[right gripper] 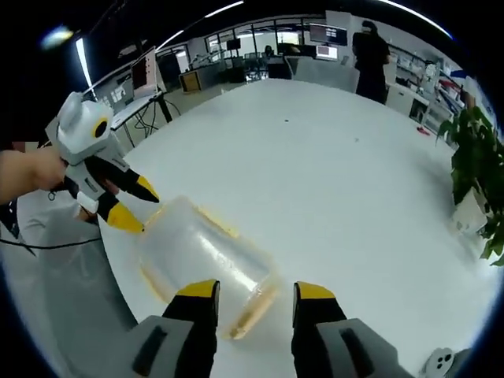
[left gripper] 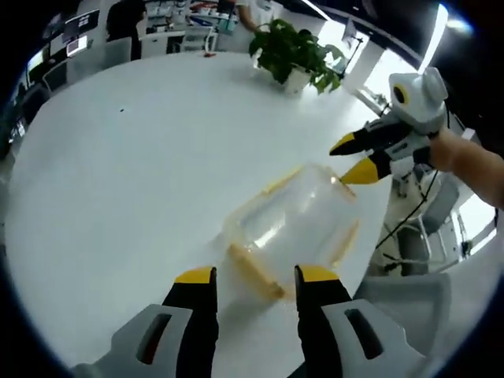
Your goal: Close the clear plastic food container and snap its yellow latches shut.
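Clear plastic blurs the one container; latches hard to count. It lies between two hand-held grippers, left and right, both spread wide, empty.

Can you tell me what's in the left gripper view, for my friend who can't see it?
A clear plastic food container with yellow latches sits on a big white table, just ahead of the left gripper with its jaws apart. The right gripper hovers open at the container's far end, and a potted plant stands farther back.

Clear container with yellow latches, white table, green plant.
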A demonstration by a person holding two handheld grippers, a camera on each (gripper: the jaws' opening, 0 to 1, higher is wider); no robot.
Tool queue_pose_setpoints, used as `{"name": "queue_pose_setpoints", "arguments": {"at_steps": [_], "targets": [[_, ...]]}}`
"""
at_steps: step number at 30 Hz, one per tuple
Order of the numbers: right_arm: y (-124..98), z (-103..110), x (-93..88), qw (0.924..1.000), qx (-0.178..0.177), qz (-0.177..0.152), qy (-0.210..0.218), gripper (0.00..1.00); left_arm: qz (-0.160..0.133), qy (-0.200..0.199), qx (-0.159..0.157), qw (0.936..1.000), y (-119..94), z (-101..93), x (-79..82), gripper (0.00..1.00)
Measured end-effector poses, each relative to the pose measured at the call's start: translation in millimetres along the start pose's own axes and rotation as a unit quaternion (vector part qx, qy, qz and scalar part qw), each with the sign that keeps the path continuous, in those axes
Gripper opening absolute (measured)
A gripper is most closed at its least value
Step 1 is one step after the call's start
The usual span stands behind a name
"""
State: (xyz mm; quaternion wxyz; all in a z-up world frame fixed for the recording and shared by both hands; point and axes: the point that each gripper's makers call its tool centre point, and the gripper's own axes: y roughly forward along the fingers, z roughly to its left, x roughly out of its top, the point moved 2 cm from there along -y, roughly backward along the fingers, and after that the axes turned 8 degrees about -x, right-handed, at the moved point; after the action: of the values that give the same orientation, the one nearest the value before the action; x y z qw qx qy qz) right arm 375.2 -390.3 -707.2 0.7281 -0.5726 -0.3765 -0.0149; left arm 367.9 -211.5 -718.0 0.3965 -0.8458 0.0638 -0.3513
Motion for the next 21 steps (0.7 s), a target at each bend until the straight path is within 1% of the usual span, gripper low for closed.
{"name": "queue_pose_setpoints", "arguments": {"at_steps": [2,4,5,6,7,11,12,15,17,19,21], "targets": [[2.8,0.5,-4.4,0.9999,0.001,0.009,0.011,0.36,0.000,-0.018,0.000,0.9998,1.5,0.8,-2.8,0.38],[5.4,-0.9,-7.4,0.9998,-0.001,0.014,0.015,0.37,-0.003,-0.024,-0.003,0.9997,2.8,0.8,-3.9,0.39],[5.6,0.1,-8.6,0.9997,0.001,0.017,0.019,0.37,-0.007,-0.045,-0.007,0.9989,4.5,0.3,-5.5,0.39],[5.9,1.4,-10.8,0.9992,0.005,0.023,0.033,0.37,-0.004,-0.054,-0.007,0.9985,5.3,1.2,-7.8,0.39],[6.5,1.9,-11.2,0.9990,0.008,0.024,0.036,0.37,-0.002,-0.056,-0.008,0.9984,6.7,1.7,-9.7,0.39],[7.4,3.4,-15.2,0.9986,0.009,0.033,0.041,0.35,-0.010,-0.073,-0.015,0.9971,8.4,-0.9,-9.1,0.39],[7.6,3.7,-15.3,0.9982,0.011,0.034,0.049,0.36,-0.010,-0.075,-0.016,0.9970,8.7,-1.1,-8.9,0.40],[8.3,8.4,-17.2,0.9963,0.026,0.046,0.067,0.35,-0.009,-0.082,-0.016,0.9964,9.6,-2.2,-9.6,0.40],[9.0,9.9,-17.1,0.9960,0.027,0.047,0.071,0.36,-0.010,-0.091,-0.021,0.9956,11.3,-2.7,-9.3,0.40],[10.1,14.1,-17.3,0.9946,0.038,0.052,0.081,0.35,-0.010,-0.091,-0.022,0.9956,11.6,-3.6,-9.4,0.39],[10.6,15.0,-17.2,0.9944,0.035,0.054,0.084,0.37,-0.011,-0.096,-0.025,0.9950,12.4,-5.2,-9.4,0.38]]}}
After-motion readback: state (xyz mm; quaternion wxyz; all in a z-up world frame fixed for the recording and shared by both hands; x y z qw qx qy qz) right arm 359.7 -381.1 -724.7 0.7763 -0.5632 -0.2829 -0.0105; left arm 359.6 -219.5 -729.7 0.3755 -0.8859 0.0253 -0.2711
